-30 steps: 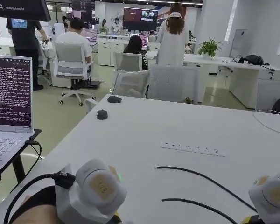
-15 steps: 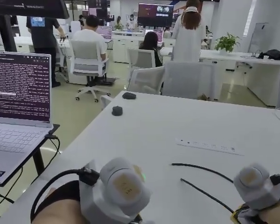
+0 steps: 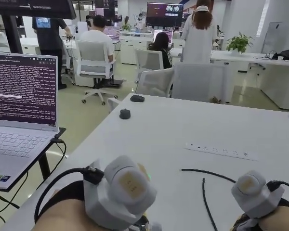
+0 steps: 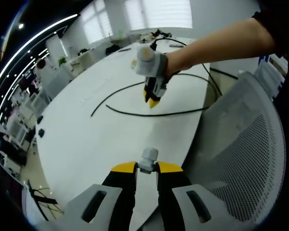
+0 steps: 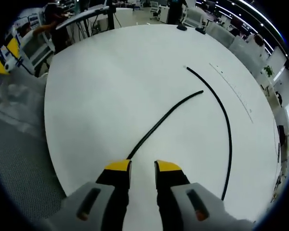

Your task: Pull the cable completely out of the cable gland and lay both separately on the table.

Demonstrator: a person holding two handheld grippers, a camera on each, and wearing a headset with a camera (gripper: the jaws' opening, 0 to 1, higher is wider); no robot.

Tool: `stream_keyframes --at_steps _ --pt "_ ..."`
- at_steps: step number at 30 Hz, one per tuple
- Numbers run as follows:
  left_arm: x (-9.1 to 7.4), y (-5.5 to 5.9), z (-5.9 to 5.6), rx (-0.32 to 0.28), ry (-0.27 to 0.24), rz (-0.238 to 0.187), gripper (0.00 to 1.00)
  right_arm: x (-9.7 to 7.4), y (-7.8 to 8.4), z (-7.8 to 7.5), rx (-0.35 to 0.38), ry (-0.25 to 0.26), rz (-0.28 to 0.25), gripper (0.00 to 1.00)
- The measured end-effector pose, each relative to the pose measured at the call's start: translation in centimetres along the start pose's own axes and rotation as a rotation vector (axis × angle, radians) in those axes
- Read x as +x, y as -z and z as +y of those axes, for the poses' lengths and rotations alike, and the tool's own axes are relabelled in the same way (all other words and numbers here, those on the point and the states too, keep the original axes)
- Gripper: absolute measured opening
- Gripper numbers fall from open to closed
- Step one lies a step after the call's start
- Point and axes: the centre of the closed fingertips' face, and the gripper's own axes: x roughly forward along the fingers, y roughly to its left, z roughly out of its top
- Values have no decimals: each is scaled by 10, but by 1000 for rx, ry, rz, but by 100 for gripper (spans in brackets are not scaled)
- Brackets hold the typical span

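I am holding my left claw [image 4: 147, 167] low over the near edge of the tabletop [image 4: 86, 144]. Its jaws are closing snugly on the pale cable gland [image 4: 148, 158], which is standing up between the yellow tips. My right claw [image 5: 143, 168] is pointing out across the tabletop with a narrow gap between its jaws. The black cable [image 5: 166, 115] is running in to the inner edge of one tip, and I cannot tell whether I am pinching it. The cable is lying in curves on the tabletop, well apart from the gland, with one free end pointing away from me. The left gripper view is giving me my right forearm [image 4: 216, 43] reaching in, with the right claw tilting down just above the cable. The head view is giving me both claws from behind, low in front of me, with a laptop [image 3: 19, 110] at my left and a power strip [image 3: 220, 151] beyond the cable.
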Motion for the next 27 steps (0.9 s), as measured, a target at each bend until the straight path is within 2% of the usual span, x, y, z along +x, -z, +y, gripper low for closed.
stream_keyframes --at_steps 2,6,10,12,13,17,18,20,23,27 --pt "2 -2 3 5 3 0 16 -16 1 10 -17 -20 -15 19" --pt "5 -5 9 12 9 -4 16 -46 0 32 -33 -40 -87 20" --pt "12 -8 13 33 23 -1 16 -70 15 57 0 -56 -134 19" --pt "17 -12 12 50 46 -11 16 -79 19 70 52 -59 -181 18" --pt "19 -14 11 47 57 -20 16 -82 23 75 70 -55 -181 18" --pt "35 -17 8 84 87 -6 16 -96 41 95 82 -25 -177 20" --pt "41 -19 5 91 115 -10 16 -100 44 98 87 -21 -178 20" --pt "52 -21 2 92 139 -15 16 -107 47 104 97 -6 -184 21" --pt "69 -24 0 90 162 -21 16 -121 46 108 102 28 -199 21" --pt "97 -23 4 108 160 -16 16 -139 39 110 108 69 -239 21"
